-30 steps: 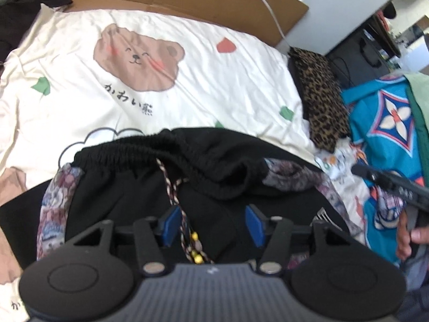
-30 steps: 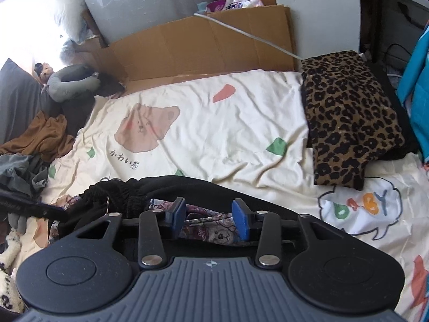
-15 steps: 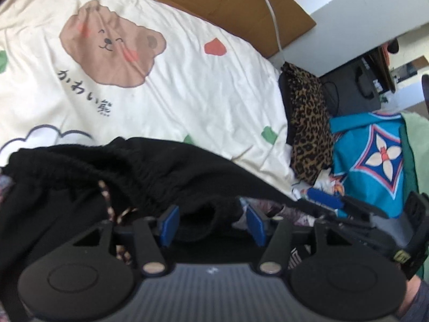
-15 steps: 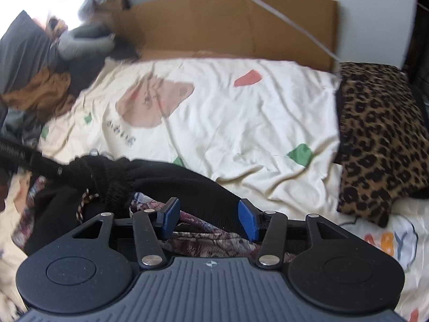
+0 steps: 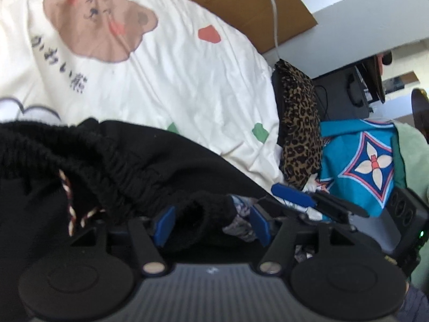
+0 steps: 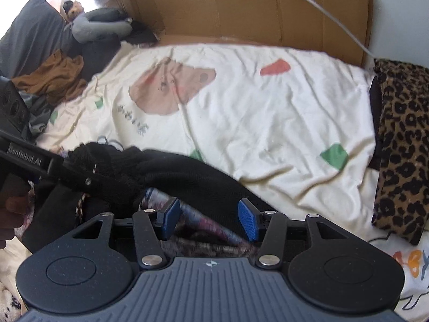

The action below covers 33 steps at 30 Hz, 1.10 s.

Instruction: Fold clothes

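Both the left gripper (image 5: 211, 224) and right gripper (image 6: 207, 221) gape around the shorts (image 5: 166, 158) waistband; next, I'd say, clamp and fold toward 12 o'clock.

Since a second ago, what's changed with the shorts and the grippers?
The black shorts have been lifted and carried forward over the sheet; the cloud print is now mostly covered. The waistband now bunches between the left gripper fingers, and the patterned side panel sits between the right gripper fingers. Both grippers stay open-looking. The leopard cloth hasn't moved.
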Each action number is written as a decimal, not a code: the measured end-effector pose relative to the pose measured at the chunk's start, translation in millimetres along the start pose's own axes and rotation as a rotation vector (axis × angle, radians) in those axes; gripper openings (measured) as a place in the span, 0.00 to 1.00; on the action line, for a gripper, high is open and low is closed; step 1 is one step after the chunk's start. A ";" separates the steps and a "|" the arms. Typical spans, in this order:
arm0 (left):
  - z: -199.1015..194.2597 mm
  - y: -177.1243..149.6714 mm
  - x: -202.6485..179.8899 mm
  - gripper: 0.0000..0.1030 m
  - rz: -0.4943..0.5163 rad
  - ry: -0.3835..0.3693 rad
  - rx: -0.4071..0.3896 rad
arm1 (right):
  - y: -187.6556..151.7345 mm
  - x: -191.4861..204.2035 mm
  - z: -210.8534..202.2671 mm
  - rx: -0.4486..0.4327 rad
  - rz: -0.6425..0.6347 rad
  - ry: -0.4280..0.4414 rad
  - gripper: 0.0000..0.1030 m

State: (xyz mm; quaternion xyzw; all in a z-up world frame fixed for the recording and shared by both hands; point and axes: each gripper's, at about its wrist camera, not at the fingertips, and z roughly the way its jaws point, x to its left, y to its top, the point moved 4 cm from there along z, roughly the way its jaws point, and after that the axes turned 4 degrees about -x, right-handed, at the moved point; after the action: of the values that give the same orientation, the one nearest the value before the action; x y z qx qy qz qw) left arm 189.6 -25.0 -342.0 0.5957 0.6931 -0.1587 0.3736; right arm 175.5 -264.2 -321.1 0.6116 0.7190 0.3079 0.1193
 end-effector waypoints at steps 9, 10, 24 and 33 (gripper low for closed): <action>19.3 -8.2 22.2 0.62 -0.157 -0.094 0.029 | -34.1 18.6 15.8 0.102 -0.070 -0.034 0.54; 21.3 -10.2 23.0 0.62 -0.155 -0.097 0.035 | -37.0 21.7 15.1 0.107 -0.086 -0.034 0.54; -13.1 -14.8 13.1 0.19 0.064 -0.098 -0.012 | 7.0 4.2 -14.4 0.051 -0.114 0.064 0.54; -42.2 -6.7 3.2 0.17 0.179 -0.128 -0.085 | 40.3 38.1 -4.3 0.072 -0.357 0.282 0.26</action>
State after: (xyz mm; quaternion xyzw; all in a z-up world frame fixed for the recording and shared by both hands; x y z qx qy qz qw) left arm 169.4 3.7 -317.5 0.6274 0.6180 -0.1328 0.4548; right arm 197.1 -226.6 -286.2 0.4296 0.8359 0.3382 0.0483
